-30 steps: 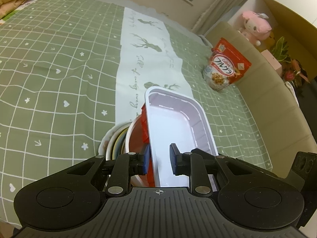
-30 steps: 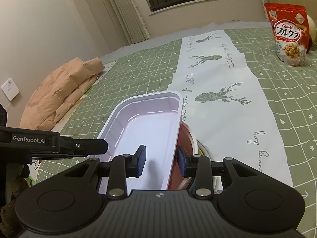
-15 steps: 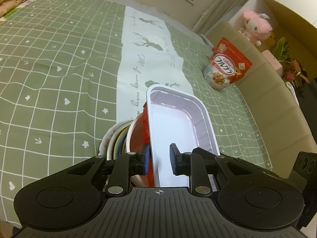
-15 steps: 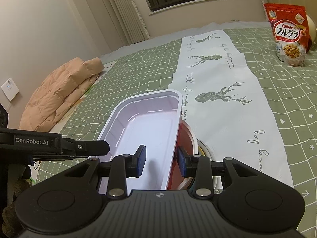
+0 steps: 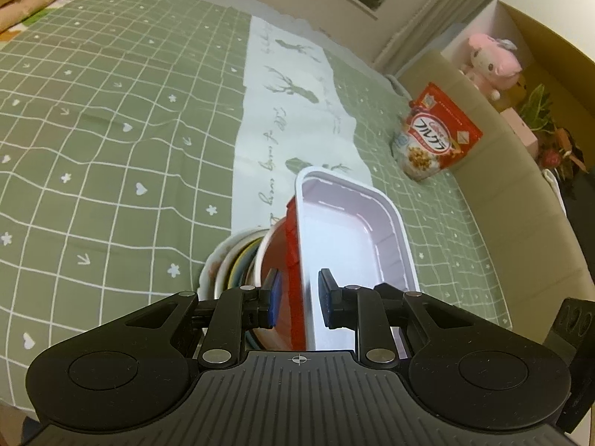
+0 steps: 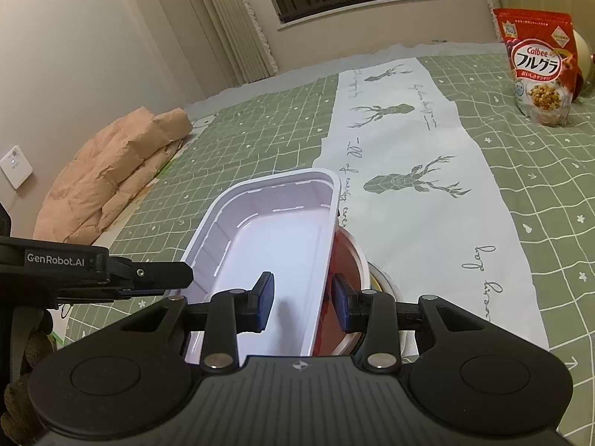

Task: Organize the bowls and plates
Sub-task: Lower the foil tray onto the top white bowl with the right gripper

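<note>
A white rectangular tray (image 5: 353,230) rests on top of a red bowl (image 5: 280,245), which sits in a stack of plates (image 5: 230,260) on the green checked cloth. My left gripper (image 5: 297,297) straddles the tray's left rim and the red bowl's edge, jaws partly closed with gaps showing. My right gripper (image 6: 302,299) straddles the tray's right rim (image 6: 323,260) with the red bowl (image 6: 344,256) beside it, jaws partly closed. Whether either one grips firmly is unclear.
A red cereal bag (image 5: 433,137) stands at the far right, also in the right wrist view (image 6: 539,67). A white runner with deer prints (image 6: 409,171) crosses the cloth. A folded peach quilt (image 6: 108,171) lies at the left. A pink plush toy (image 5: 491,61) sits behind.
Both gripper views have shifted only slightly. The tray, bowl and plates stay in the same place between the jaws.
</note>
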Demonstrator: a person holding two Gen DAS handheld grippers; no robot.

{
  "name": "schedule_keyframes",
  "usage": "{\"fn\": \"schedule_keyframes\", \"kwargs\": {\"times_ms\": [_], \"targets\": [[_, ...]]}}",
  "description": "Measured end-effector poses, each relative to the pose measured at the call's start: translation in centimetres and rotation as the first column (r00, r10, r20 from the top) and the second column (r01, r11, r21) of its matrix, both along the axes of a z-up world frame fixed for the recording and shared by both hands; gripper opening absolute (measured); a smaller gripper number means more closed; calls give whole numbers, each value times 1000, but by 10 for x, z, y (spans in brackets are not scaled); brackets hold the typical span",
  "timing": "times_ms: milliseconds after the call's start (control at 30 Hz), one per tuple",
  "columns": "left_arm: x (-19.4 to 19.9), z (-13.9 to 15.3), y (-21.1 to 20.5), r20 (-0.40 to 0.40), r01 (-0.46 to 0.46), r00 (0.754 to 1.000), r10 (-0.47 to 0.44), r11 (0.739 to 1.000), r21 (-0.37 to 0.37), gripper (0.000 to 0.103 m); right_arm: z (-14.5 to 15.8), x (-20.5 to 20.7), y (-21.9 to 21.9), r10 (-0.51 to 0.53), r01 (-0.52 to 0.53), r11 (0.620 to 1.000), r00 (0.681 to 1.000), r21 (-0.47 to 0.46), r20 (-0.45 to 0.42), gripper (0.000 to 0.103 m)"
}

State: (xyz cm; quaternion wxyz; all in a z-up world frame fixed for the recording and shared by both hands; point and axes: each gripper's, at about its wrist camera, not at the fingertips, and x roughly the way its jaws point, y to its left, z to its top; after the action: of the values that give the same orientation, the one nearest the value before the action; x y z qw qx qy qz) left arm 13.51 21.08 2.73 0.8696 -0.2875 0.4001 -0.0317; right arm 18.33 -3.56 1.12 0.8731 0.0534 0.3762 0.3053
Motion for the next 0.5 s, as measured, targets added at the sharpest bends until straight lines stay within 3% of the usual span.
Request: {"fn": "schedule_keyframes", "kwargs": {"times_ms": [500], "targets": [[5, -6, -7, 1, 13, 1000, -13, 1000, 0, 24, 4, -3, 2, -7, 7, 1000, 1000, -7, 17, 35]]}}
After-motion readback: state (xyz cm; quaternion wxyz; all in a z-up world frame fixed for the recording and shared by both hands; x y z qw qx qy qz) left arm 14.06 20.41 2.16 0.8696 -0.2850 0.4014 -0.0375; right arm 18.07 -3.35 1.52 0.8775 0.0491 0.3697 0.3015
